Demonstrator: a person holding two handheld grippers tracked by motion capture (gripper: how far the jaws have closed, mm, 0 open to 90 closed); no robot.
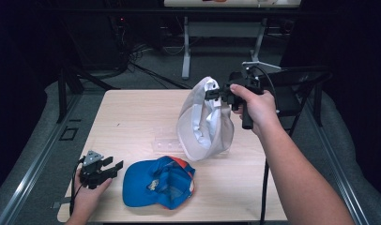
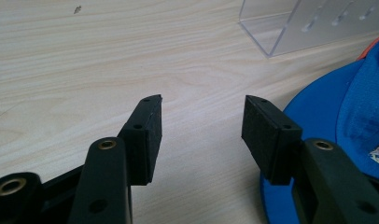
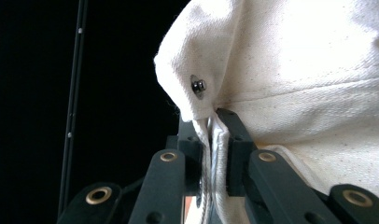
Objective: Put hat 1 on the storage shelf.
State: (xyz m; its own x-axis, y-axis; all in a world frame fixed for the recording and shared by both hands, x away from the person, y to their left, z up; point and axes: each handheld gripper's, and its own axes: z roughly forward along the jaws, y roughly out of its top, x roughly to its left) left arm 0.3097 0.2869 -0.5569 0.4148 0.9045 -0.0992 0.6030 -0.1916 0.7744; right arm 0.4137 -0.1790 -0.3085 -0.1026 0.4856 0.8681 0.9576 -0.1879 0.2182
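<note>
Black jaws of the left gripper (image 2: 201, 130) stand well apart in its own view, nothing between them, only bare table (image 2: 85, 60) ahead. Just to their right lies the blue cap (image 2: 337, 121), its brim touching or nearly touching the right jaw; beyond it stands a clear stand (image 2: 309, 25). From the high view this gripper (image 1: 111, 168) rests low at the table's near left corner, just beside the blue cap (image 1: 156, 183), which lies crown-down with its inside showing. Held there, open and idle, it seems to be waiting, perhaps ready to take the blue cap or to steady something.

Over the table's far right part, the right gripper (image 1: 216, 93) holds the white cap (image 1: 205, 124) up in the air. In the right gripper view the jaws are closed on the white cap (image 3: 309, 70), pinching a folded edge of cloth just under a small metal snap (image 3: 198, 87); the fabric runs down between the two pads and bulges out above and to the right. The grip sits at the top rim, so the rest of the cap hangs below the jaws, its lowest part near or just touching the table close to the clear stand (image 1: 169, 144). Holding by the rim probably lets the cap hang open for placing; whether it is meant for the stand I cannot tell.
</note>
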